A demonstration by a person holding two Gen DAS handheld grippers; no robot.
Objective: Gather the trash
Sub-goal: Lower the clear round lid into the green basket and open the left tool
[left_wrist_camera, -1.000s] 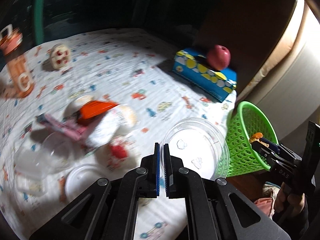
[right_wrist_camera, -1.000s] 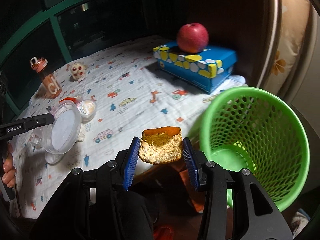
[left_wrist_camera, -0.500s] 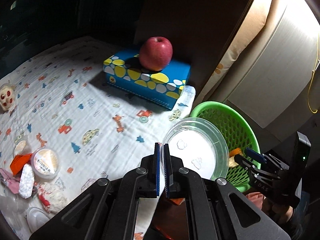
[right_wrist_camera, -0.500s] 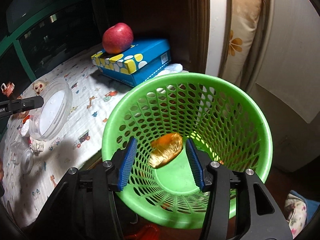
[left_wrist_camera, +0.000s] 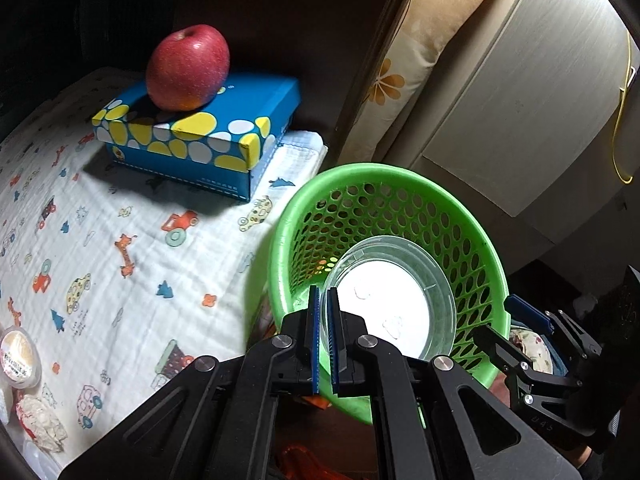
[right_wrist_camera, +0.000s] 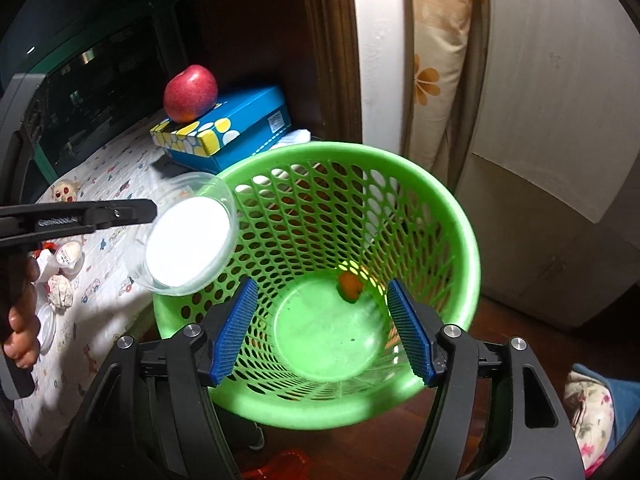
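**A:** While you hang over the bin, where is the trash itself?

**B:** My left gripper (left_wrist_camera: pixel 324 334) is clamped on the rim of the clear plastic lid (left_wrist_camera: pixel 394 304), pads pinching its thin edge, and the lid sits tilted over the near lip of the green mesh basket (left_wrist_camera: pixel 280 240). From the right wrist view it overhangs the basket's left rim. My right gripper (right_wrist_camera: pixel 324 332) is above the basket's mouth, its jaws opening with nothing between them; a small orange scrap (right_wrist_camera: pixel 350 285) lies on the basket floor.

**A:** How will the lid handle?

**B:** I judge it light, thin and springy, probably slick. The rim is the only sensible hold; squeeze the flat middle and it would likely buckle or skid. Being so light, it may flutter or catch on the basket's edge.

**A:** What else is about?

**B:** An apple (left_wrist_camera: pixel 188 67) rests on a blue spotted box (left_wrist_camera: pixel 192 136) on the printed sheet (left_wrist_camera: pixel 120 248), well clear. A sealed cup (left_wrist_camera: pixel 18 354) and crumpled paper (left_wrist_camera: pixel 40 426) remain farther left. My own right-hand tool stands nearest, beside the basket's far side.
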